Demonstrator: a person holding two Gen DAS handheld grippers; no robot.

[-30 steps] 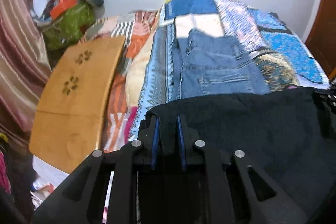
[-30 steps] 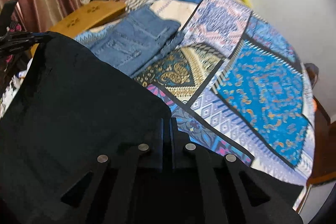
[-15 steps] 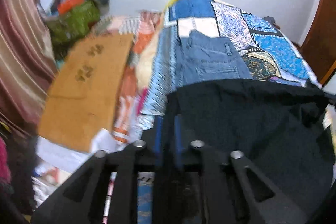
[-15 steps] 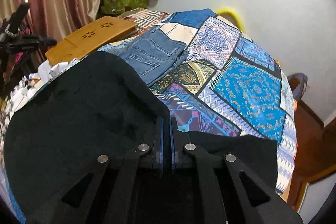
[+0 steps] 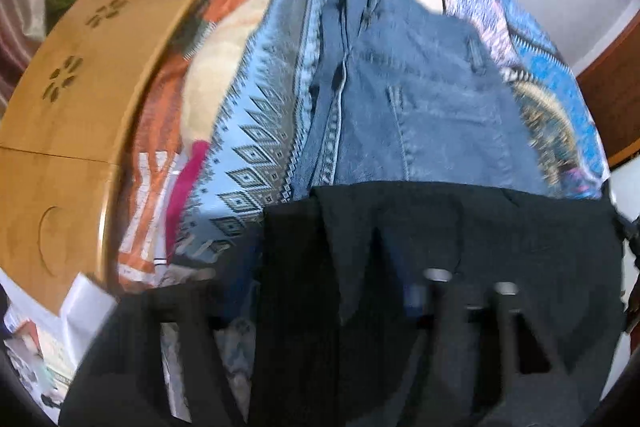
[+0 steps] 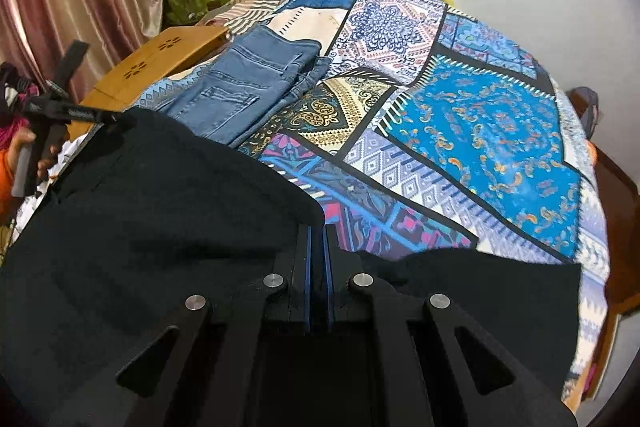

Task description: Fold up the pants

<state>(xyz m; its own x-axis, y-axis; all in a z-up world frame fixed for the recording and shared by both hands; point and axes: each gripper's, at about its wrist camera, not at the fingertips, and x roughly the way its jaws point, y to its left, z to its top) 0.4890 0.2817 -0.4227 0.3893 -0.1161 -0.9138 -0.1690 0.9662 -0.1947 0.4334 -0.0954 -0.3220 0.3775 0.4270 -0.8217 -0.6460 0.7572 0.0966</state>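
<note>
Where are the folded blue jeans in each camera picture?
Left wrist view: the blue jeans lie in the upper middle, just past the black pants.
Right wrist view: the blue jeans lie upper left of centre, past the black pants.
Shared landmark: the wooden lap table, left of the jeans in both.

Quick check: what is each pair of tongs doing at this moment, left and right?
Left tongs: opening, with the black pants between the fingers; blur hides whether the pads press the cloth.
Right tongs: closed on the black pants.
</note>
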